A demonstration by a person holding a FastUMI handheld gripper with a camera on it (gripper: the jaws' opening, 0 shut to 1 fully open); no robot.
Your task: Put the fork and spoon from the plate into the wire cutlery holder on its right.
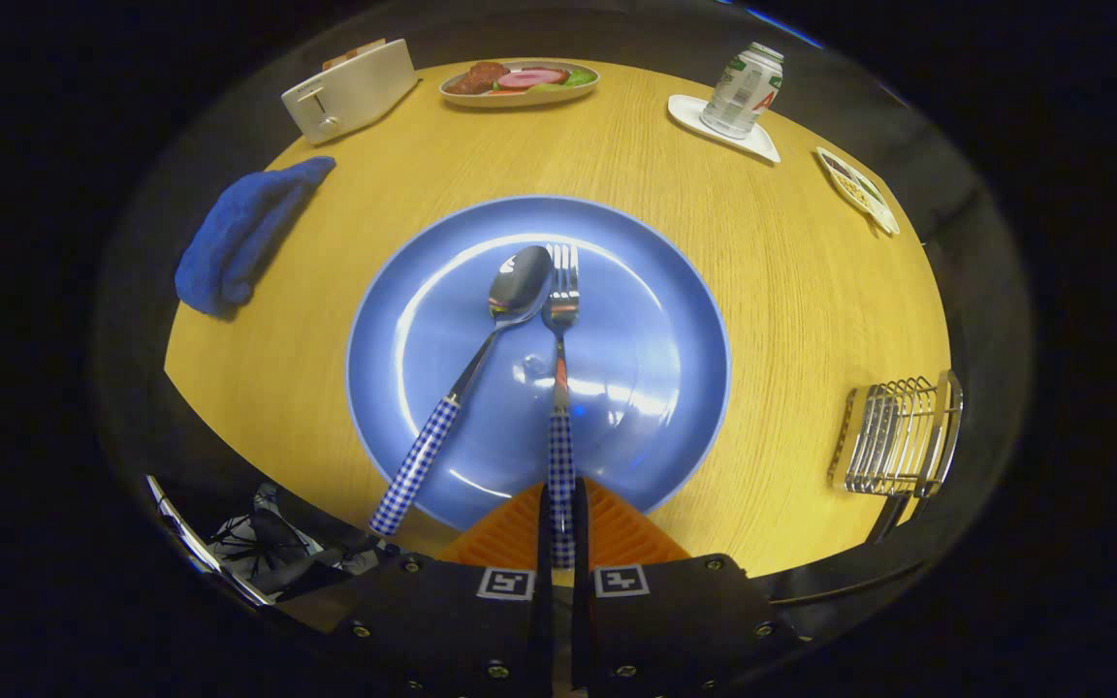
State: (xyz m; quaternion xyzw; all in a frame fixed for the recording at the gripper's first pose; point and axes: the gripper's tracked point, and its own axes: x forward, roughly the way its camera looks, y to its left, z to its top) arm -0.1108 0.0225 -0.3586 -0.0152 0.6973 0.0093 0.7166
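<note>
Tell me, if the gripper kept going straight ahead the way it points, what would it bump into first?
The gripper is shut on the fork by its handle. Straight on, the fork's head would probably slide across the blue plate toward its far rim; height above the plate is unclear.

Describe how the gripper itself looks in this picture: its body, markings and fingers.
The gripper has a dark, boxy body in two halves, studded with small round screws. Each half carries a square black-and-white tag near its inner edge. The two fingers are flat, ribbed, wedge-shaped pads that narrow toward the tips.
</note>
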